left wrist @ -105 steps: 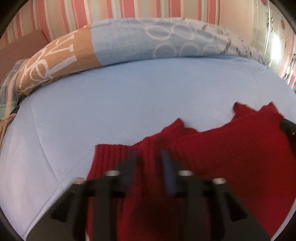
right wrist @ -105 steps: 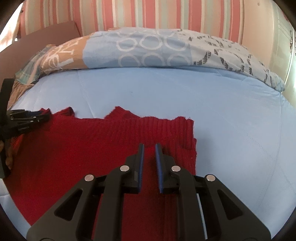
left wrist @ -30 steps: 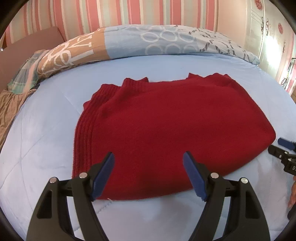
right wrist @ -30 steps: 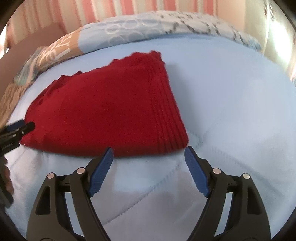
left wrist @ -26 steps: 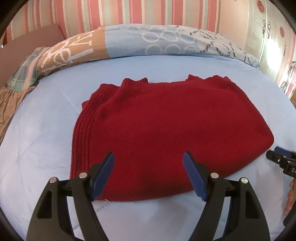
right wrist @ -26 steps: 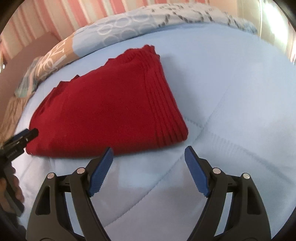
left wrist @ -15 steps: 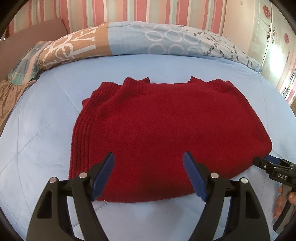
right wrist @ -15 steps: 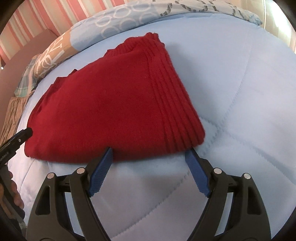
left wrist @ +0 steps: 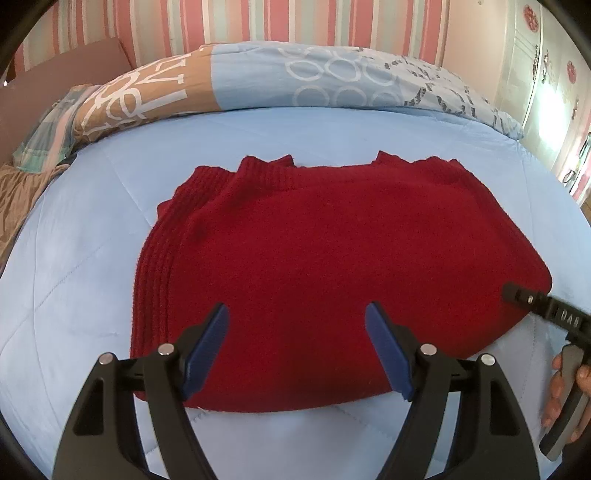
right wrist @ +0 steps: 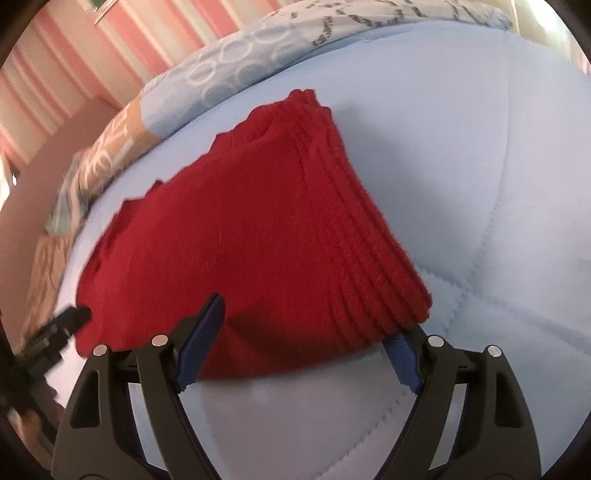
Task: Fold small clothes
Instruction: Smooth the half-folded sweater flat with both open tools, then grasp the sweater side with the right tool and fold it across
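Note:
A red knitted sweater (left wrist: 332, 258) lies folded on the light blue bed cover (left wrist: 74, 277), ribbed edge to the left. My left gripper (left wrist: 297, 339) is open, its blue pads over the sweater's near edge. In the right wrist view the same sweater (right wrist: 240, 229) shows its ribbed edge toward the right. My right gripper (right wrist: 310, 336) is open and straddles the sweater's near corner; its right pad is partly hidden under the cloth. The right gripper's tip also shows in the left wrist view (left wrist: 532, 299) at the sweater's right end.
A patterned blue and tan duvet (left wrist: 295, 77) is bunched along the back of the bed. A striped pink wall (left wrist: 295, 18) stands behind it. A brown cloth (left wrist: 18, 192) lies at the far left. The left gripper's tip (right wrist: 70, 319) shows in the right wrist view.
Both grippers let go of the sweater and opened after the fold. Over the last second the right gripper moved in until its jaws straddle the sweater's corner; the left gripper barely moved.

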`<state>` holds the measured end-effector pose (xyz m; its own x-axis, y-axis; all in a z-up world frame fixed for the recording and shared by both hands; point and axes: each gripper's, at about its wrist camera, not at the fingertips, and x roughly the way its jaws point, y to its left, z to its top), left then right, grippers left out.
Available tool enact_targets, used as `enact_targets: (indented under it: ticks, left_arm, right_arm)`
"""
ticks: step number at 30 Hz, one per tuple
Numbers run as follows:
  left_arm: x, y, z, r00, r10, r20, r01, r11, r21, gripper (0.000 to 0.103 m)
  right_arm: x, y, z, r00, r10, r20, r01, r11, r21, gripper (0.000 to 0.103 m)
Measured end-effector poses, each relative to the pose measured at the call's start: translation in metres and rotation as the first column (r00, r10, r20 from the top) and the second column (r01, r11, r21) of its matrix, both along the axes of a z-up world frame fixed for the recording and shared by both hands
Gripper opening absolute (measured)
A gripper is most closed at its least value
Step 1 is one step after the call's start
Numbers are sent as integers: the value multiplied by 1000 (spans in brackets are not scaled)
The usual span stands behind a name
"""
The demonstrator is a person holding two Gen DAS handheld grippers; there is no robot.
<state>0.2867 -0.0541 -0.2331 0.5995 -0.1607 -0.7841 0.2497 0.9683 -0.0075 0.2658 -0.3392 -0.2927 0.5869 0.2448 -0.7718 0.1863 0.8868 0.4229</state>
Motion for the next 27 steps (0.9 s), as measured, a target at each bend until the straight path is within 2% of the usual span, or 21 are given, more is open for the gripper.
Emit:
enact_targets:
  ticks: [5,7,9,12,15,18,21,27]
  left_arm:
    - [3,-3,-9,1000,-4,-19,4,1000,6,77]
    - [5,-5,-13,1000,-5,-24,5,1000,10,77]
    - [8,-8,-18,999,-7,-34,8,1000,14,77]
    - [10,-13,-24,999,-14,-43,15,1000,21,77]
    - [13,-17,-32,998,-13,-61,15,999,33,77]
    - [16,-20,-40,997,-10,-76,14,999,48,77]
    - [17,-23,-43,997,-10,-75,16,997,69,79]
    - [18,-23,-48,997,-5,-71,11,997,82,81]
  right_arm:
    - [7,-9,-5,998,-62,5,61,995,80,80]
    - [12,-9,-7,997,-74,-1,74,996,58,72]
    - [15,-10,-6,997,-83,-2,83,996,38,51]
    - [15,-13,-6,997,-80,13,78,994,72,33]
    - [14,-2,3,998,-37,49,37,999,-6,20]
    - [10,16,16,995,9,100,4,992,-129,16]
    - [8,28,23,990,46,130,-19,978,-209,14]
    - [5,49,48,968,98,230,-50,977,-207,14]
